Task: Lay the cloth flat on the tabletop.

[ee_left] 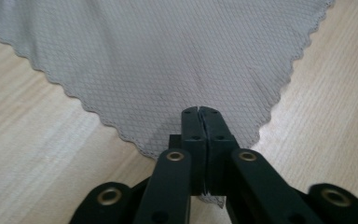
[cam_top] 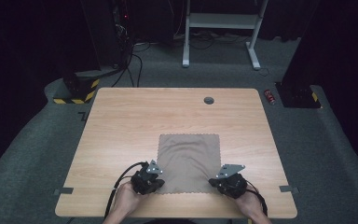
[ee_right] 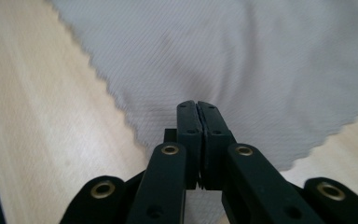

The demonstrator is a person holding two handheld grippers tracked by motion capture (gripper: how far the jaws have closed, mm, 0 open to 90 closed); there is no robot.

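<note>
Left hand: the person's left hand (cam_top: 127, 199) enters from the near edge of the table and carries the left gripper (cam_top: 154, 183) at the cloth's near left corner.
Left gripper, jaws: in the left gripper view the left gripper's two black jaws stand pressed together, with a thin edge of fabric showing in the seam between them; they are clamped on that corner of the cloth (ee_left: 168, 60).
Right hand: the person's right hand (cam_top: 250, 203) enters from the near edge and carries the right gripper (cam_top: 218, 182) at the cloth's near right corner.
Right gripper, jaws: in the right gripper view the jaws are closed against each other with the fabric running under and between them; they pinch that corner of the cloth (ee_right: 242, 60).
Gripper fittings: a grey three-cornered plate sits on top of each gripper, and a black cable (cam_top: 121, 179) loops back from the left one towards the forearm.
Cloth: a grey-brown square cloth (cam_top: 189, 161) with a scalloped edge lies spread on the near half of the table, roughly centred between the two hands, with soft creases across its middle.
Table: a light wooden table (cam_top: 121, 126), bare around the cloth; two grey tape strips (cam_top: 64, 191) mark its near corners.
Cable port: a round dark cable port (cam_top: 209, 100) is set in the far part of the tabletop, well apart from the cloth.
Beyond the table: grey carpet, a white desk frame (cam_top: 221, 21), and black-and-yellow striped blocks (cam_top: 77, 91) at the far left.
</note>
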